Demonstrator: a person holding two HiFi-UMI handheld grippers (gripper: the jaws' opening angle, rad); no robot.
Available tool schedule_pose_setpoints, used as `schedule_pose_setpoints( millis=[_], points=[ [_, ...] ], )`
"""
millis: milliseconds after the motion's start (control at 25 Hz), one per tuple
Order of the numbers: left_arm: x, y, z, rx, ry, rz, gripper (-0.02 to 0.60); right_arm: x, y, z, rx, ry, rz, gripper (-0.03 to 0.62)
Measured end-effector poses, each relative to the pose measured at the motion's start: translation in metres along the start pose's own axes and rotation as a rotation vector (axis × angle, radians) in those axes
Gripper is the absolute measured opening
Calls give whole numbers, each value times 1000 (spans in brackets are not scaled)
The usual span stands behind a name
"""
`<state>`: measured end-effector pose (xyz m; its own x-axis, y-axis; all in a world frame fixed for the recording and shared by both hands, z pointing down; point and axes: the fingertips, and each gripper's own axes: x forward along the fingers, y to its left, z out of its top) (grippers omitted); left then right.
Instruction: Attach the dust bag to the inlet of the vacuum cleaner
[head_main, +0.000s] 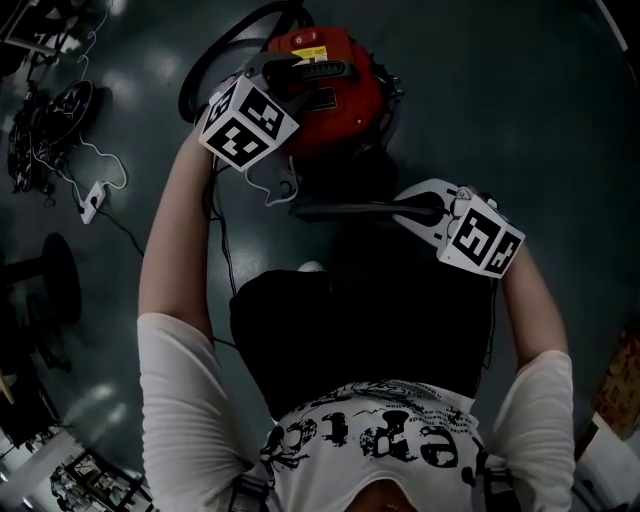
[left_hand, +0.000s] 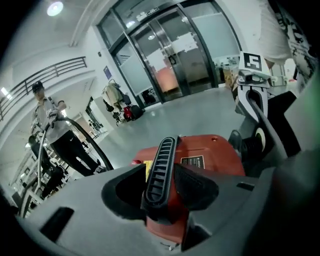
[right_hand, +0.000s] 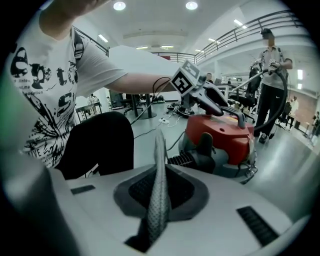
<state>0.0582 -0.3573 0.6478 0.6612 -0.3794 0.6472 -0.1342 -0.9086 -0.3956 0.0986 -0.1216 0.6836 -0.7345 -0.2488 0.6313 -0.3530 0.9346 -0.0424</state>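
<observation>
A red vacuum cleaner (head_main: 335, 105) (right_hand: 225, 132) stands on the grey floor in front of me. Its black ribbed carry handle (head_main: 315, 70) (left_hand: 160, 170) lies between the jaws of my left gripper (head_main: 290, 68) (left_hand: 167, 187), which stands open, with a gap showing on the handle's left side. My right gripper (head_main: 415, 212) (right_hand: 157, 200) is shut on a thin grey textured sheet, the dust bag (right_hand: 159, 165) (head_main: 340, 210), seen edge-on and pointing toward the vacuum's near side. There a black port with a ribbed hose (right_hand: 200, 150) faces me.
A black hose (head_main: 215, 60) loops behind the vacuum. Cables and a white power strip (head_main: 90, 203) lie on the floor at left, near a round black stand base (head_main: 55, 280). A person (left_hand: 55, 130) (right_hand: 270, 75) stands beyond the vacuum. My knee in black trousers (right_hand: 100, 145) is close at left.
</observation>
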Motion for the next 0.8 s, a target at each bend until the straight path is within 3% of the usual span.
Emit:
schedule_pose_setpoints(
  millis=[200, 360, 480, 800],
  points=[
    [8, 1, -4, 53, 65, -54, 166, 5, -1, -1, -26, 26, 19, 25],
    [18, -1, -5, 68, 141, -92, 155, 7, 0, -4, -131, 68, -2, 25],
    [16, -1, -2, 52, 136, -107, 150, 9, -3, -4, -181, 66, -45, 25],
    [15, -1, -2, 36, 133, -114, 150, 6, -14, -9, -194, 6, -166, 26]
  ],
)
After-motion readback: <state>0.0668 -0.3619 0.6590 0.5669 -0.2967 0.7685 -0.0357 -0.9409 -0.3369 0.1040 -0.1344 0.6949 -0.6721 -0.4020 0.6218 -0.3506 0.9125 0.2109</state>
